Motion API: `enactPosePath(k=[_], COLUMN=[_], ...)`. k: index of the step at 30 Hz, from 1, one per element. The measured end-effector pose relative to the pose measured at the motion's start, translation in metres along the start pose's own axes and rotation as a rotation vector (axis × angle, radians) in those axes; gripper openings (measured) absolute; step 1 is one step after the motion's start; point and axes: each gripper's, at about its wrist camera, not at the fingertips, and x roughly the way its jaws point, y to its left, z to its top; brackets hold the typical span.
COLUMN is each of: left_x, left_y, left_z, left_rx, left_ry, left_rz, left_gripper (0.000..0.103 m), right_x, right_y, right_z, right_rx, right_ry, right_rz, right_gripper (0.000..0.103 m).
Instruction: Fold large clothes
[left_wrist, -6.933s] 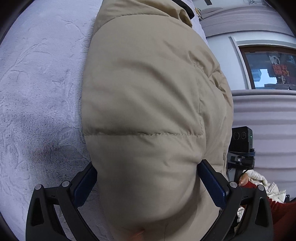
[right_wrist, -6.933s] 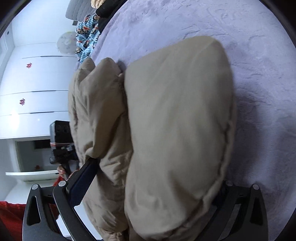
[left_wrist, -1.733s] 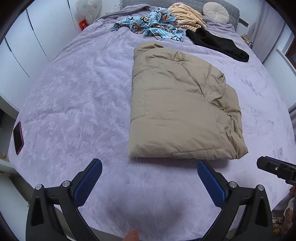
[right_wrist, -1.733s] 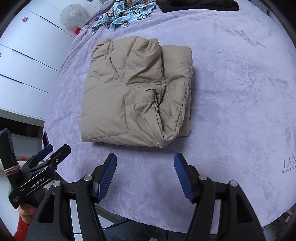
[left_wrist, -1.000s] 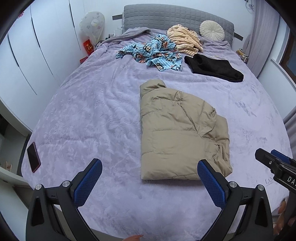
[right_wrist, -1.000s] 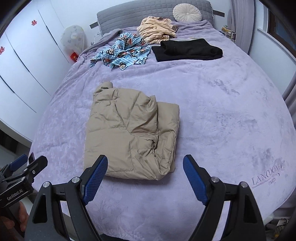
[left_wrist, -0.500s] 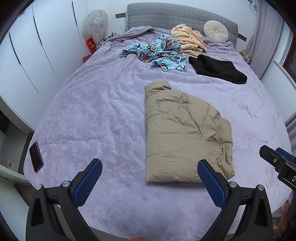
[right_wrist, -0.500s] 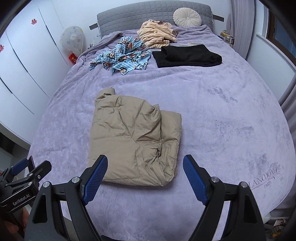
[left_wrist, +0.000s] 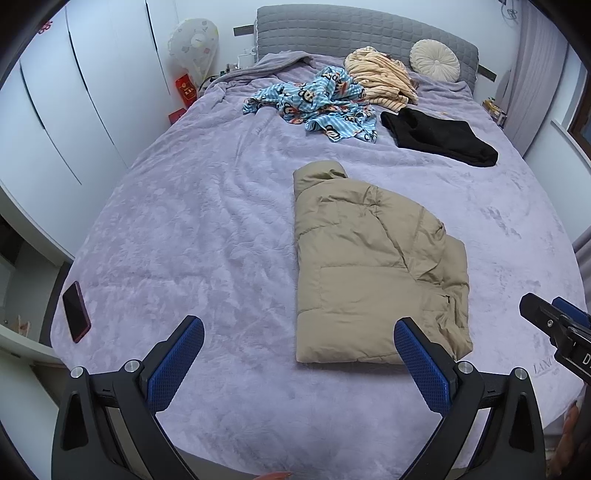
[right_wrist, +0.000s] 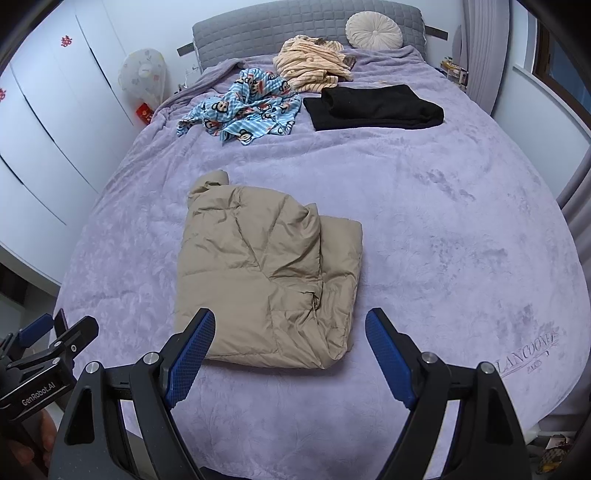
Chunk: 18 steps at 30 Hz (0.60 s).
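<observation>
A beige puffer jacket (left_wrist: 373, 266) (right_wrist: 266, 280) lies folded into a thick rectangle on the lilac bedspread (left_wrist: 207, 229) (right_wrist: 443, 221), its collar end pointing toward the headboard. My left gripper (left_wrist: 299, 336) hangs open above the near edge of the bed, short of the jacket, with nothing between its blue pads. My right gripper (right_wrist: 291, 332) is open too, held back over the jacket's near edge without touching it. Each gripper shows at the other view's side edge.
Toward the headboard lie a blue cartoon-print garment (left_wrist: 317, 103), a striped beige garment (left_wrist: 380, 81), a folded black garment (left_wrist: 439, 136) and a round cushion (left_wrist: 436, 61). A phone (left_wrist: 75, 312) rests at the bed's left edge. White wardrobes (left_wrist: 74, 92) line the left.
Both grippers let go of the jacket and pulled back up off the bed. Over the last second the views barely shift; the jacket lies still.
</observation>
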Motion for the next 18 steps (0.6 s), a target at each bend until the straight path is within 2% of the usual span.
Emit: enactPosePath(k=[18], left_x=[0.0001], left_y=[0.0067], left_z=[0.0035], left_rx=[0.003], left_ry=[-0.005], left_rz=[0.004], left_gripper=[0.103], right_x=[0.0037], right_y=[-0.0046], right_z=[-0.0016], right_rx=[0.002], right_ry=[0.007], right_rz=[-0.003], right_gripper=[0.086])
